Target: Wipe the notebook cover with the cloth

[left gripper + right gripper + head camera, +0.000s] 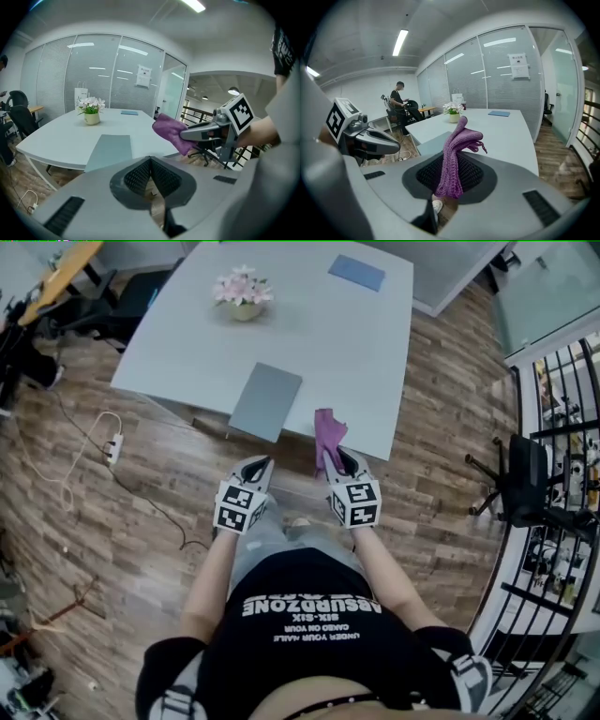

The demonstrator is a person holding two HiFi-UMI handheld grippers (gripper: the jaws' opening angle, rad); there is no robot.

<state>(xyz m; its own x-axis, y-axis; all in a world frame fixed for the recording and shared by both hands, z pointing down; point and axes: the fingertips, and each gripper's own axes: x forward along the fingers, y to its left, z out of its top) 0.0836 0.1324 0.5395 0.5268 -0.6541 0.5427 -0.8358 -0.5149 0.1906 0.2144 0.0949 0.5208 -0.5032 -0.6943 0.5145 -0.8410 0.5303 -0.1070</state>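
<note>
A grey notebook (266, 401) lies flat at the near edge of the pale table (187, 343); the left gripper view shows the notebook (109, 151) too. My right gripper (337, 465) is shut on a purple knitted cloth (327, 439), held upright off the table's near edge, to the right of the notebook. The cloth (456, 159) stands up between the jaws in the right gripper view. My left gripper (258, 470) hangs over the floor just short of the notebook, jaws together and holding nothing. Both are held in front of the person's body.
A pot of pink flowers (243, 294) stands at the table's far side, with a blue book (356, 272) beyond it. A power strip and cables (112, 448) lie on the wooden floor at left. A black chair (520, 486) stands right, by a railing. A person (399, 104) stands at far desks.
</note>
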